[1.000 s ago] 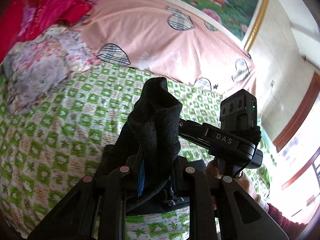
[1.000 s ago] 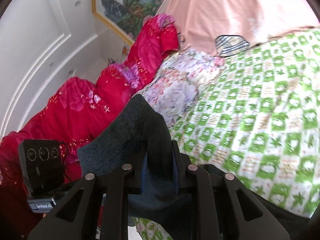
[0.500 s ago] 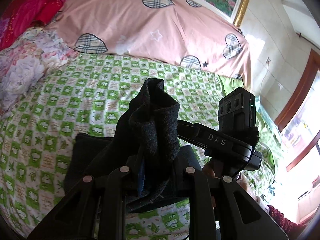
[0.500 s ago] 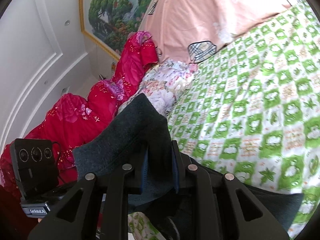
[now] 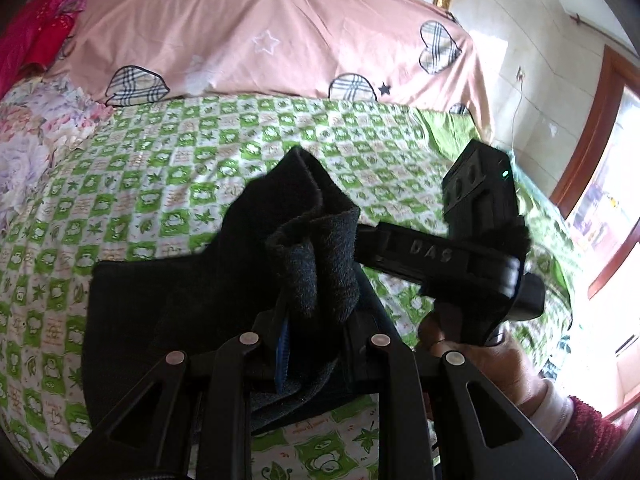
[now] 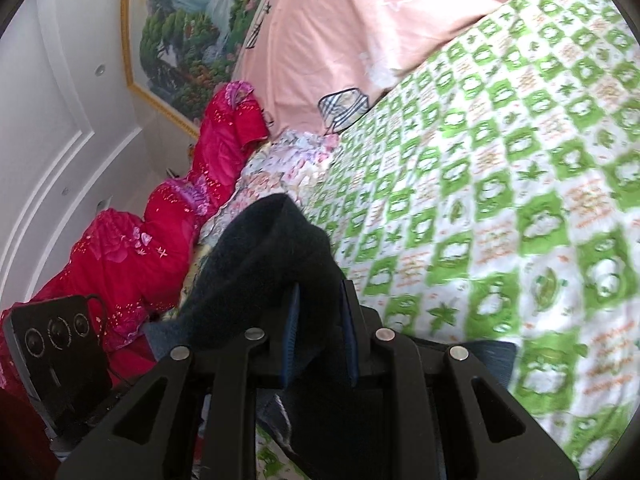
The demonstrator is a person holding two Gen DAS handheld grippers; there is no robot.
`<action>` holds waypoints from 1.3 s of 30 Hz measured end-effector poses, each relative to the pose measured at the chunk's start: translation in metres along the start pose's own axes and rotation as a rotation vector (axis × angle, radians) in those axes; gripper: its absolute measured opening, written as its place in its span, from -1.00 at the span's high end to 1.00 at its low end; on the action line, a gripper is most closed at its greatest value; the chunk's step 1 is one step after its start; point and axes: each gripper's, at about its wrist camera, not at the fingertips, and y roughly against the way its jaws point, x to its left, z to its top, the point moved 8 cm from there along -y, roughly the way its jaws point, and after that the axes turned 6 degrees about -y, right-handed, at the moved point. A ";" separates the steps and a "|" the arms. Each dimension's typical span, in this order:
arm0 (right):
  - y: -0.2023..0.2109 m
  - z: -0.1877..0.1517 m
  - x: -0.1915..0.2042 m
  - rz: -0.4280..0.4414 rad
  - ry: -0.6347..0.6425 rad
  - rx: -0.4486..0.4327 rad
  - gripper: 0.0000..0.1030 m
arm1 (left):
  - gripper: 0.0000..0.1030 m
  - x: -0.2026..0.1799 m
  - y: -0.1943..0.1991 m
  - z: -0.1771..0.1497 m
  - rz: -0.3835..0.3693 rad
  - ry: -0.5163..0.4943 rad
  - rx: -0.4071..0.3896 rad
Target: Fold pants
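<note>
I have both grippers clamped on the dark pants (image 5: pixel 312 248): left gripper (image 5: pixel 314 344), right gripper (image 6: pixel 318 332). The fabric looks soft, thick and floppy, draping onto the green checked bedsheet (image 5: pixel 160 168); gripping the bunched edge corners seems best.

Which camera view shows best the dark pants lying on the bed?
The left wrist view. There the pants lie spread on the green checked sheet, one bunch clamped in the left gripper. The right wrist view shows mainly the bunch held in the right gripper.
</note>
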 end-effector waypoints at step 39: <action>0.054 -0.039 0.001 -0.356 -0.048 -0.105 -0.27 | -0.37 0.085 0.038 -0.041 -0.046 0.246 0.006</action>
